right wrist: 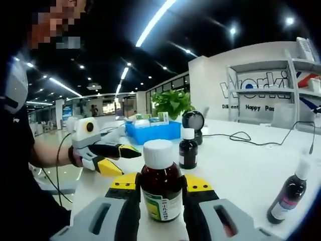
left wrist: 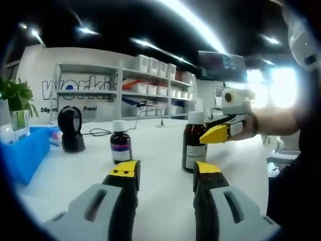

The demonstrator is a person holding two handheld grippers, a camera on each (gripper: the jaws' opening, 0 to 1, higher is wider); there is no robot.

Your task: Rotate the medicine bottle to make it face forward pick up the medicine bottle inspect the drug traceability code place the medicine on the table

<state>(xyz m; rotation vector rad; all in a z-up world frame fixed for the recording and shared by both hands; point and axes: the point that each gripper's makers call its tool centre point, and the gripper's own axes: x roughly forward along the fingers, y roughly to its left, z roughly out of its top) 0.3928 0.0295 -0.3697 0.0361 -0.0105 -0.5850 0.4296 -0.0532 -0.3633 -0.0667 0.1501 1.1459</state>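
Rotation looks underway: right claw (right wrist: 160, 188) closed around the medicine bottle (right wrist: 161, 188) at six o'clock on the tabletop (right wrist: 241, 165), left claw (left wrist: 165, 173) gaping empty; lifting comes next.

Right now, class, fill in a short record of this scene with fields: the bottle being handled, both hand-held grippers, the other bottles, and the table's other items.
handled bottle: large brown medicine bottle, white cap, upright on the white table
right hand-held gripper: jaws on either side of that bottle
left hand-held gripper: open, holding nothing
other bottles: small dark bottle; tilted dark bottle
other items: blue tray, black scanner, potted plant
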